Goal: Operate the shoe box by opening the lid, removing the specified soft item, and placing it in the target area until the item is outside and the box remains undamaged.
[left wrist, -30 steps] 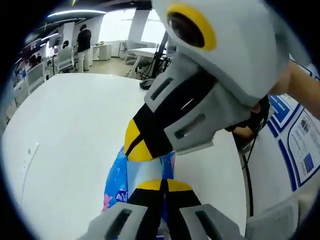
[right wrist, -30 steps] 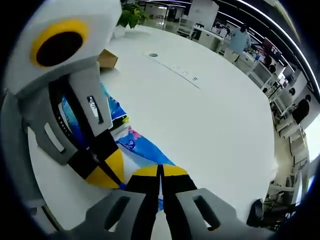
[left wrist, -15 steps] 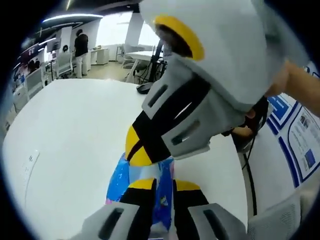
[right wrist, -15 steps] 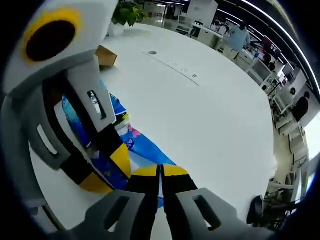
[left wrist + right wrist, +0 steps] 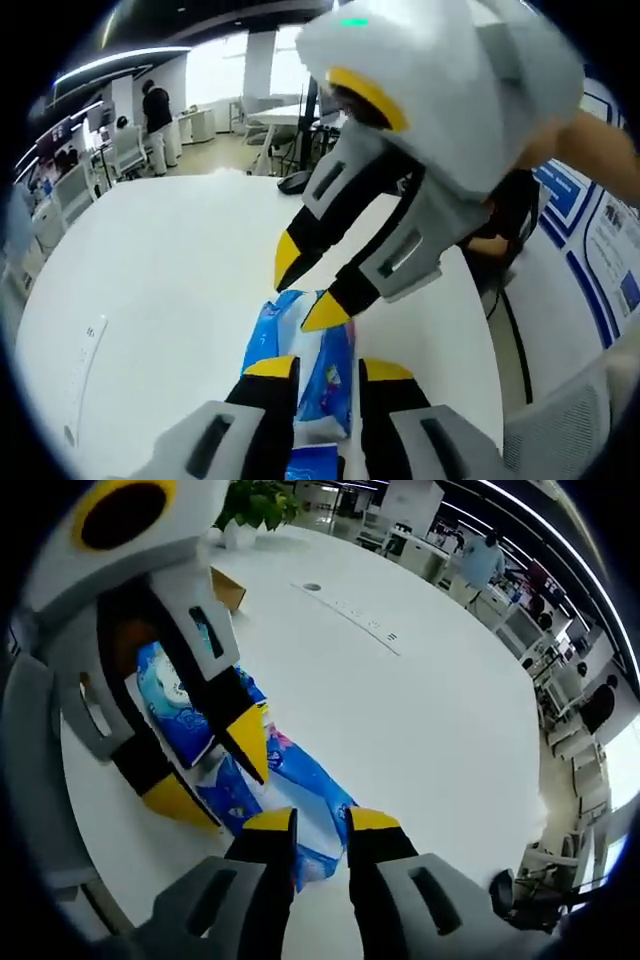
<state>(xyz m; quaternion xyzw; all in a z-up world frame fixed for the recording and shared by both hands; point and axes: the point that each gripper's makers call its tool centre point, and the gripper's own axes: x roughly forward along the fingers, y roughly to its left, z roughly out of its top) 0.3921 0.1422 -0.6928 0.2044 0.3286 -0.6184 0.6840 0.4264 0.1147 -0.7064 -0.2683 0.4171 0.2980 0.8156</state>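
Our blue printed soft plastic pack [image 5: 300, 360] lies on the white table [image 5: 150, 290], between both parted claws, left claw [image 5: 312, 368] and right claw [image 5: 320, 820], neither gripping it. It looks light, limp and slippery; we'd pinch a crumpled edge.

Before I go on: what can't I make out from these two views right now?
- Shoe box: in the right gripper view just a brown corner shows behind the left gripper; lid state unknown.
- Blue patterned soft item: its near end is hidden by the left gripper's own jaws in the left gripper view.
- Right gripper body hides the table behind it there.
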